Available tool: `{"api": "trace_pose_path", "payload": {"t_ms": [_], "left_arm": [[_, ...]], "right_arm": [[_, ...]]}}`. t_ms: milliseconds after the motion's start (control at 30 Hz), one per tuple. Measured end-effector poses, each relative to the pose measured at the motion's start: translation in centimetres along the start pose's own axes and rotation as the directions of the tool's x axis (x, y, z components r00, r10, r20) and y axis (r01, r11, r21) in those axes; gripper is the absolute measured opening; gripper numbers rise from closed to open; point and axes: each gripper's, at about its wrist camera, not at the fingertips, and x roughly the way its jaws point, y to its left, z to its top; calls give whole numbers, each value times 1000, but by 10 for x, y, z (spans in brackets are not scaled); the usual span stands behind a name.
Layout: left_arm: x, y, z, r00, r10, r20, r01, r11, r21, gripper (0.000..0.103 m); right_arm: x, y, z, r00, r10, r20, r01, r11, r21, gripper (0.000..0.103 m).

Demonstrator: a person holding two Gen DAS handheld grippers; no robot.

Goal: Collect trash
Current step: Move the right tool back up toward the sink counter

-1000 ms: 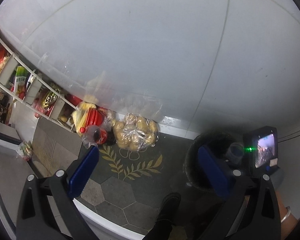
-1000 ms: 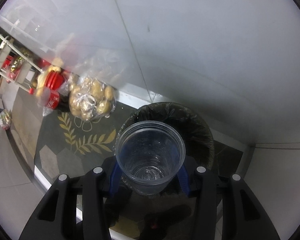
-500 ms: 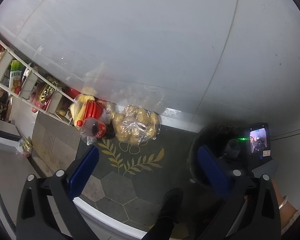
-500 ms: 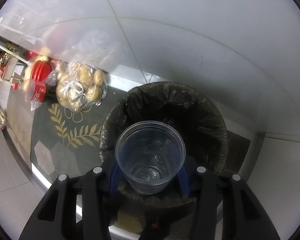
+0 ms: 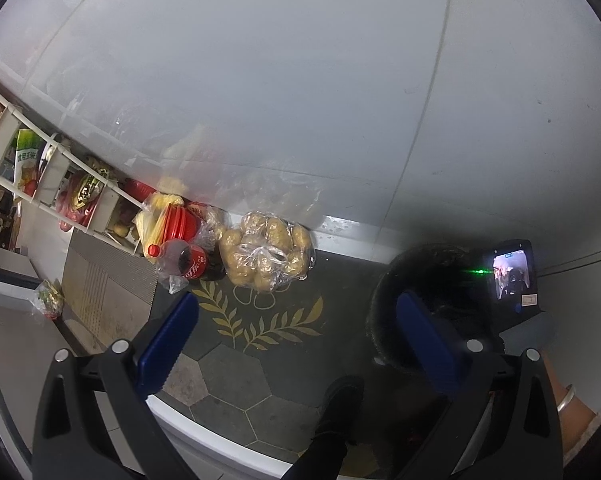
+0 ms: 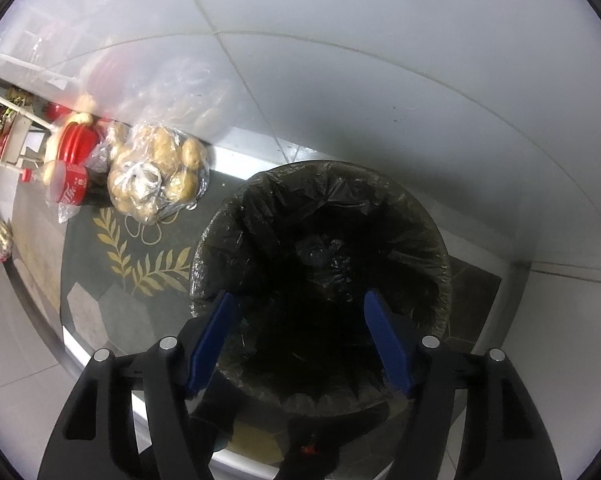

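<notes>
the dark tiled floor with grey hexagon tiles and a gold leaf pattern fills the lower middle of both views. against the pale wall's base, left of centre, lie a clear plastic bag of potatoes, a cola bottle with a red cap and label on its side, touching the bag, and a red round container behind the bottle. a round bin lined with a black plastic bag stands on the floor at the right, apart from the potatoes. a white shelf rack stands at the left edge.
</notes>
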Motion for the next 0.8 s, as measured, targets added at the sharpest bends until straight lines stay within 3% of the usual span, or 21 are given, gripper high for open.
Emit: {"api": "trace_pose_path", "payload": {"t_ms": [433,800], "left_arm": [[-18,-17,4,1000,-18,26,18,1000,17,97],[-55,-40,17,995,-45,86,40,998,56,97]], "right_arm": [[-27,-12,-10,1000,13,12,-13,1000,7,66],[-112,-30,-25,994,28,106,-34,998,57,66]]}}
